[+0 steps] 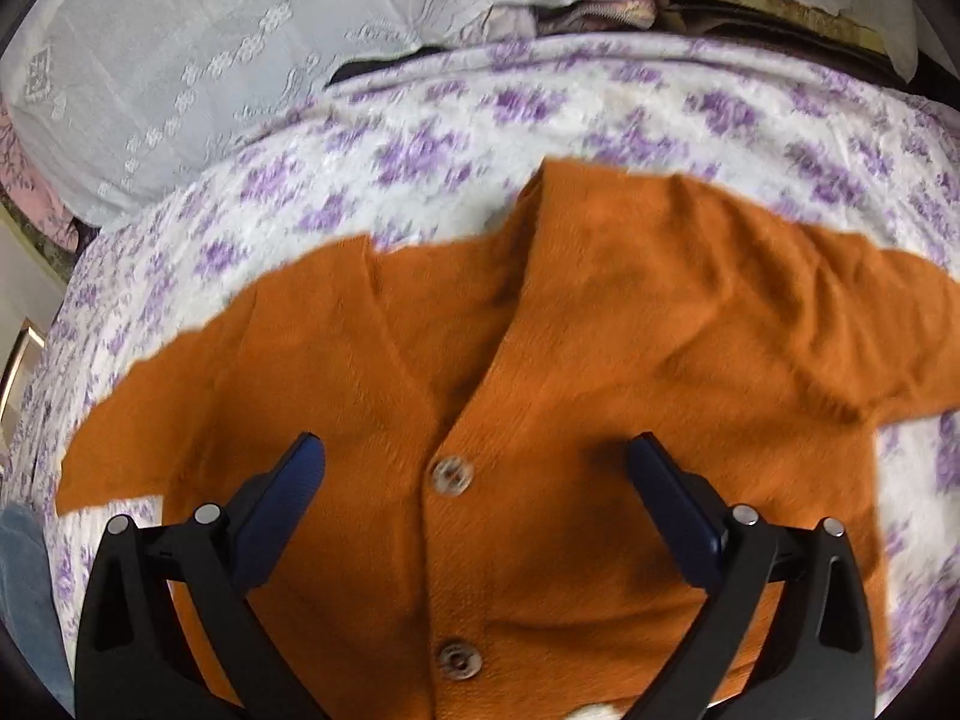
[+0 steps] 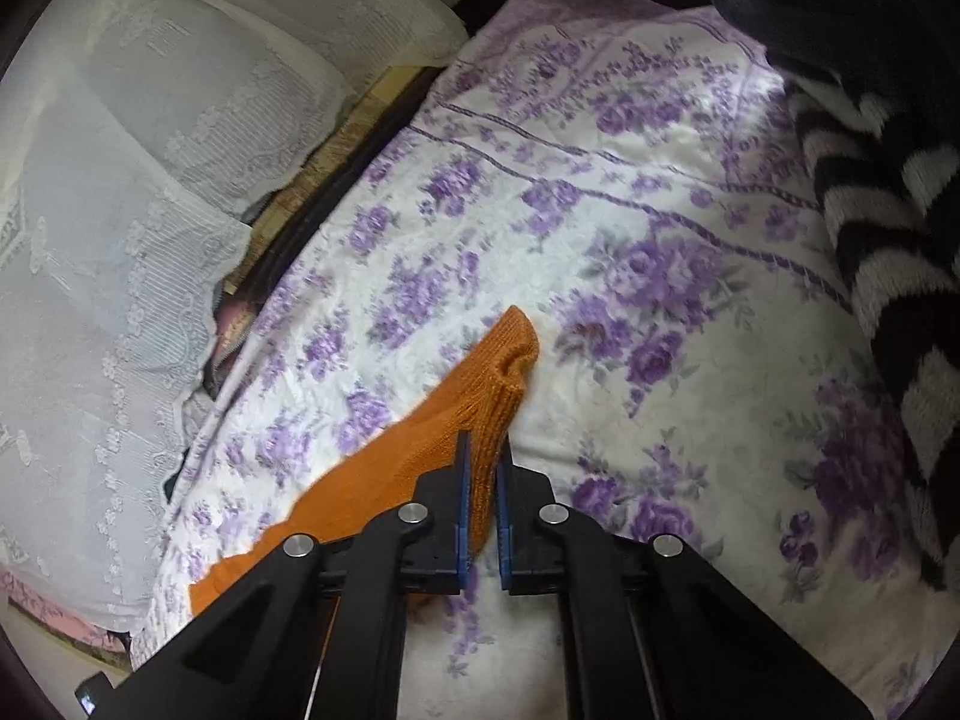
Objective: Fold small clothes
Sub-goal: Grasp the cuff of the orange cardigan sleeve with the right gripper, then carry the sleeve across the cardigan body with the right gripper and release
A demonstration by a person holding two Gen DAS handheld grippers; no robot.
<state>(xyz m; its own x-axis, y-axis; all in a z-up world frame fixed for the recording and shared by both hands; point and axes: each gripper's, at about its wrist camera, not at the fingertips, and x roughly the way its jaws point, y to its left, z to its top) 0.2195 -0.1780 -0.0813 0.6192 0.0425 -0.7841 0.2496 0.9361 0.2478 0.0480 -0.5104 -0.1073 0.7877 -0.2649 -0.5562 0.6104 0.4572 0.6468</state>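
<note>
Left wrist view: orange cardigan (image 1: 540, 360) lies flat, buttoned and unfolded, mid-frame on the bed (image 1: 600, 114); left tool (image 1: 474, 456) spread above it. Right tool (image 2: 483, 456) pinches a sleeve cuff (image 2: 498, 384); folding barely begun.

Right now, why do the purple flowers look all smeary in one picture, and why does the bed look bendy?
Left wrist view: motion blur smears the floral bedspread and the orange cardigan; its edges look jagged. Right wrist view: sharper, the flowers crisp, the right gripper pinching the cuff. Both views: the fisheye lens bows straight lines and darkens the corners.
</note>
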